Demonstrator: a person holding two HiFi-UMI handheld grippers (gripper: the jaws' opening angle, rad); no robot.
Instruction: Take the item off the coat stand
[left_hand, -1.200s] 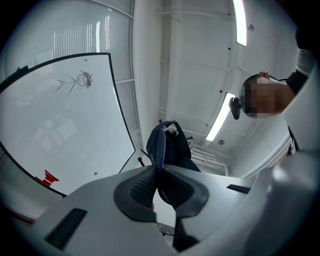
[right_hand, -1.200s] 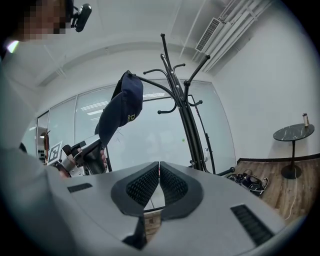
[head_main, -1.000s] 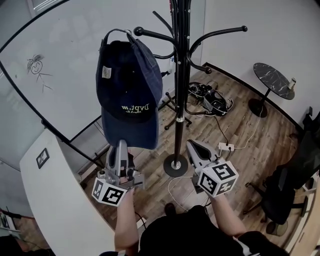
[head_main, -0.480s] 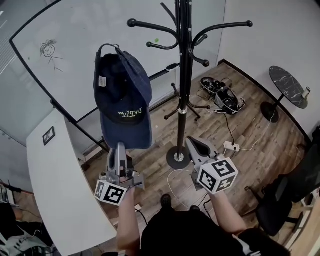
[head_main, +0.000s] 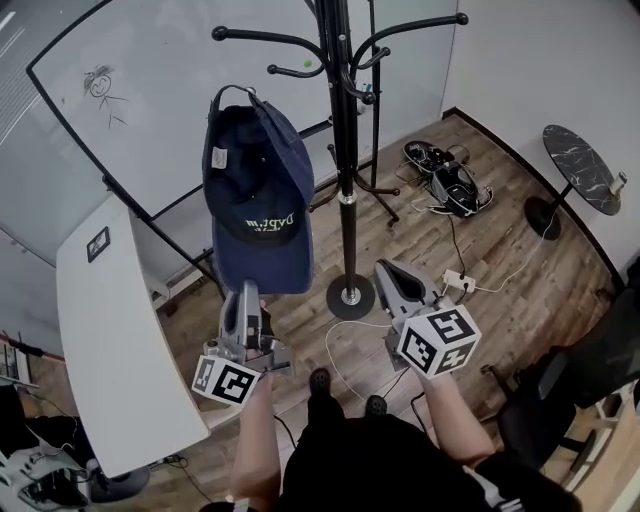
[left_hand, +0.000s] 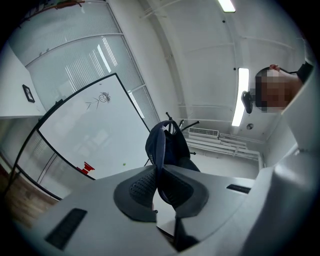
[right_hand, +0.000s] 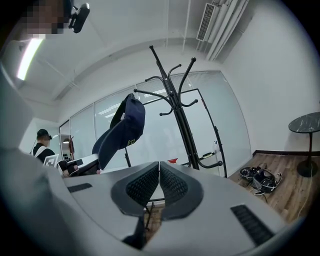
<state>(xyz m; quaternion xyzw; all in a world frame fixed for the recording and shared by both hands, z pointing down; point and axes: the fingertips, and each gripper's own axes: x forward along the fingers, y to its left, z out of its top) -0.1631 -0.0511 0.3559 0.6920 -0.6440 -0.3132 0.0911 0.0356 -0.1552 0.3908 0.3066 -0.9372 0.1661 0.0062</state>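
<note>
A navy baseball cap (head_main: 258, 190) with yellow stitching hangs upright in the air to the left of the black coat stand (head_main: 340, 150). Its strap loop sits below and apart from the stand's left hook arm. My left gripper (head_main: 247, 290) is shut on the lower edge of the brim. In the left gripper view the brim (left_hand: 167, 142) runs down between the ribbed pads (left_hand: 142, 186). My right gripper (head_main: 390, 272) is lower right of the cap, near the stand's base, shut and holding nothing. The right gripper view shows the cap (right_hand: 125, 130) left of the stand (right_hand: 180, 115).
A white table (head_main: 100, 340) stands at the left, with a glass whiteboard (head_main: 150, 110) behind the cap. Shoes and cables (head_main: 445, 180) lie beyond the stand, and a power strip (head_main: 458, 280) lies on the wood floor. A round dark side table (head_main: 580, 170) and a black chair (head_main: 590, 380) stand at the right.
The cap, still held by my left gripper, has come off the stand's hook arm and now hangs below and clear of it. The right gripper has hardly moved.
</note>
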